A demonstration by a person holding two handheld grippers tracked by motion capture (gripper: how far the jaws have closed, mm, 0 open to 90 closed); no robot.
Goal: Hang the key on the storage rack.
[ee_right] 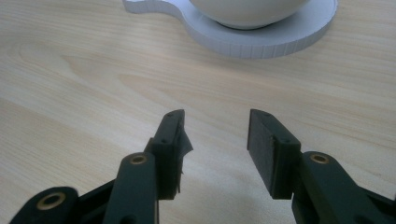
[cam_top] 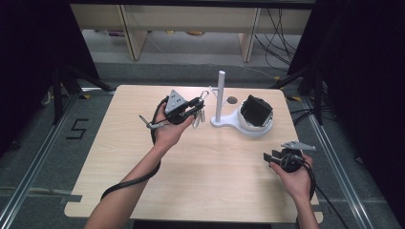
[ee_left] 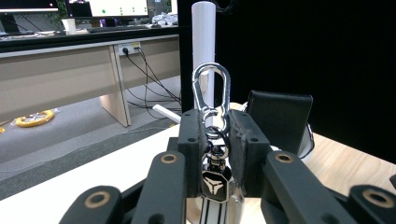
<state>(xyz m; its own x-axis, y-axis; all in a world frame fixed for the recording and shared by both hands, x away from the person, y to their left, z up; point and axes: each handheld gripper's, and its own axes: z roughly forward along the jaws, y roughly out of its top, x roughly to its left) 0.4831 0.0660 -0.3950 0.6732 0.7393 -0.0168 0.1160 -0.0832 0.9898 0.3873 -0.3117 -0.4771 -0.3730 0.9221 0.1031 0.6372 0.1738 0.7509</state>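
Note:
My left gripper (cam_top: 197, 107) is shut on a key ring with a silver carabiner (cam_top: 205, 95), held above the table just left of a white stand's upright pole (cam_top: 220, 93). In the left gripper view the carabiner (ee_left: 212, 91) sticks up between the jaws of my left gripper (ee_left: 215, 135). A black hexagonal fob (ee_left: 215, 183) hangs below it, and the pole (ee_left: 203, 28) rises close behind. My right gripper (cam_top: 268, 156) rests low at the table's right side. It is open, with nothing between the jaws of my right gripper (ee_right: 217, 135).
The stand's flat white base (cam_top: 223, 124) joins a white bowl (cam_top: 260, 129) that holds a black wallet-like object (cam_top: 256, 110). A round hole (cam_top: 232, 100) lies in the tabletop behind the stand. Desks and cables stand beyond the table's far edge.

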